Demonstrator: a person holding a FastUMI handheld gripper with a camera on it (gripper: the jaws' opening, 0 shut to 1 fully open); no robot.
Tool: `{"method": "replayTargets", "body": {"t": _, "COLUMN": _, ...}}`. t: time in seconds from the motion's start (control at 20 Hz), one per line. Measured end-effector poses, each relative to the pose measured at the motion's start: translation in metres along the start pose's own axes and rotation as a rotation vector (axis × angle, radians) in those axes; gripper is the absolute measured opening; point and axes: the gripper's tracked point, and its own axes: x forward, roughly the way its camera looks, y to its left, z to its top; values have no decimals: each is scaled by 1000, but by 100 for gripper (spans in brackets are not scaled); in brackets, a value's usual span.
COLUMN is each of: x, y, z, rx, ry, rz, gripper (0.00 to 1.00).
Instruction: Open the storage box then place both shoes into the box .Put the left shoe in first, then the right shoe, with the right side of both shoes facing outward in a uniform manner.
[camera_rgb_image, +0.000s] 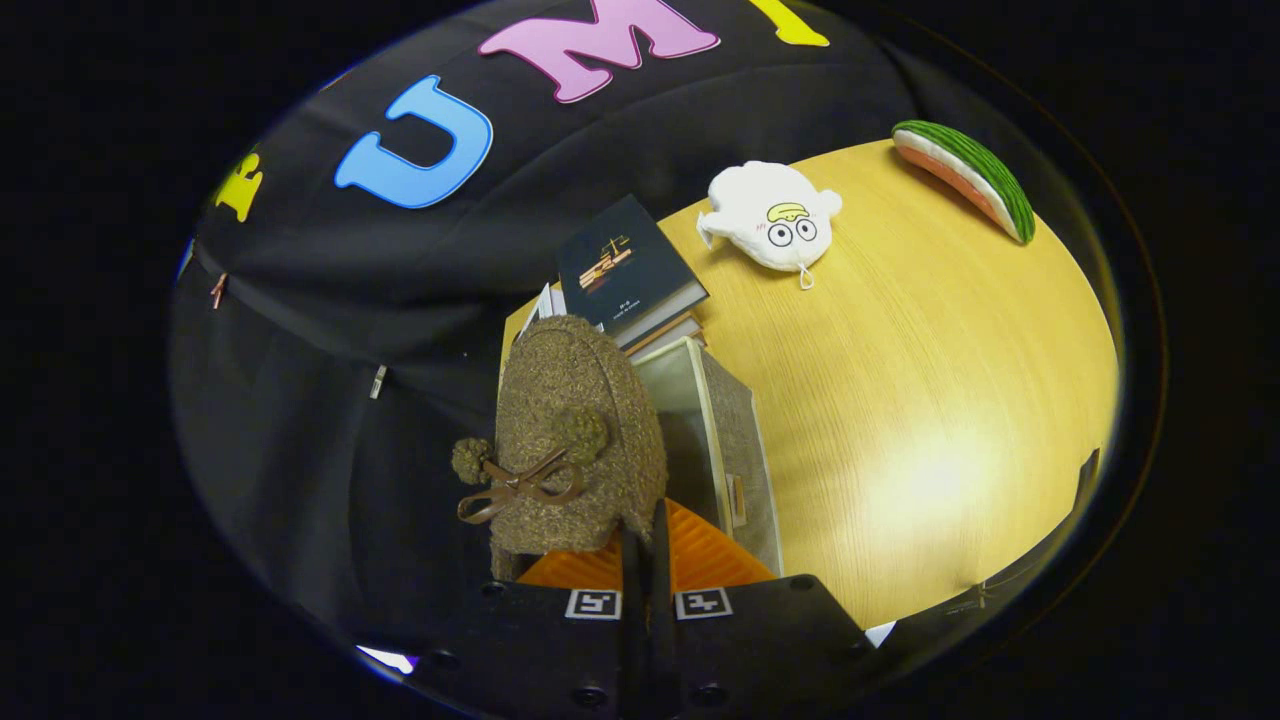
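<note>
Shoe (575, 430): brown, fuzzy, with pompoms and a bow, hanging just ahead of the gripper (645, 560), whose fingers are drawn nearly together on a thin edge of it; the pinch looks closed on the shoe, though the contact itself is partly hidden. Whether this is the left or right shoe cannot be told. Box (735, 440): grey fabric with a pale rim, open, just beside and behind the shoe, on the table (930, 400). Books (625, 275): a stack touching the box's far end. Plush (772, 218): white, beyond the box, apart from it. Melon slice (965, 175): toy, at the table's far edge. Risks, as judged: a hold on so little material may slip and drop the shoe outside the box; the dangling shoe may swing and catch the rim; it may twist as it goes in, leaving the wrong side outward; a hard push could shove the box against the books.
</note>
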Motion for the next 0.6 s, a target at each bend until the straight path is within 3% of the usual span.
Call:
{"method": "replayTargets", "body": {"t": 0.35, "x": 19, "y": 4, "z": -12, "rx": 15, "ry": 47, "rz": -8, "gripper": 7}}
{"method": "replayTargets", "body": {"t": 0.45, "x": 20, "y": 14, "z": -22, "rx": 28, "ry": 86, "rz": 32, "gripper": 21}}
{"method": "replayTargets", "body": {"t": 0.6, "x": 9, "y": 26, "z": -13, "rx": 11, "ry": 46, "rz": 73, "gripper": 79}}
